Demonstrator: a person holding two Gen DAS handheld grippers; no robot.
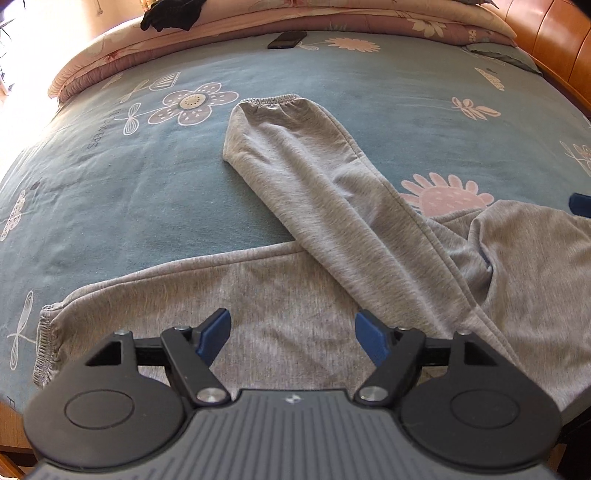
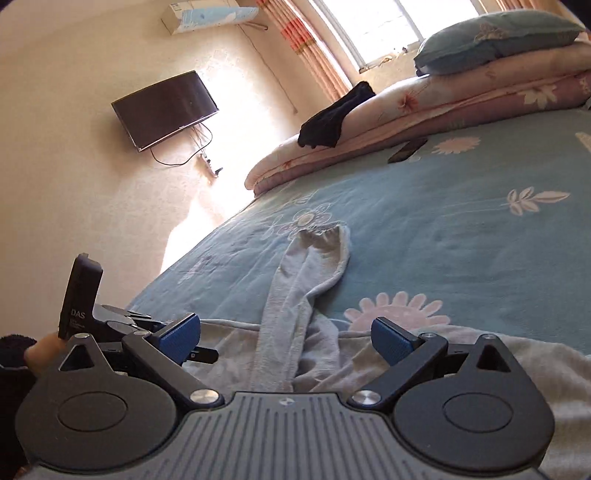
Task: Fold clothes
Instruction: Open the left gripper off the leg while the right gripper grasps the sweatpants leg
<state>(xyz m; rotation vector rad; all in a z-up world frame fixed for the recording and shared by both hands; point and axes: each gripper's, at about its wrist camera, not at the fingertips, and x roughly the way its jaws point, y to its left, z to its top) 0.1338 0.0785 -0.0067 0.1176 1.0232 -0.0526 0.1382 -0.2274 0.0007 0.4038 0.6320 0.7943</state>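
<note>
Grey sweatpants (image 1: 332,206) lie on the blue flowered bedsheet (image 1: 110,192). One leg runs toward the far side, its elastic cuff (image 1: 273,101) at the end; the other leg lies across the near side with its cuff (image 1: 46,347) at the left. My left gripper (image 1: 293,338) hovers open over that near leg, nothing between its blue pads. In the right wrist view the same pants (image 2: 295,295) stretch away, and my right gripper (image 2: 286,338) is open above the bunched grey cloth, holding nothing. A blue pad of the right gripper (image 1: 580,205) peeks in at the left view's right edge.
A black phone (image 1: 287,39) lies on the sheet near the folded pink quilt (image 1: 258,26), which carries a black garment (image 1: 171,14). A pillow (image 2: 495,35) tops the quilt. An orange headboard (image 1: 554,40) stands right. A wall TV (image 2: 164,109) hangs beyond the bed; the left gripper's body (image 2: 79,299) shows at left.
</note>
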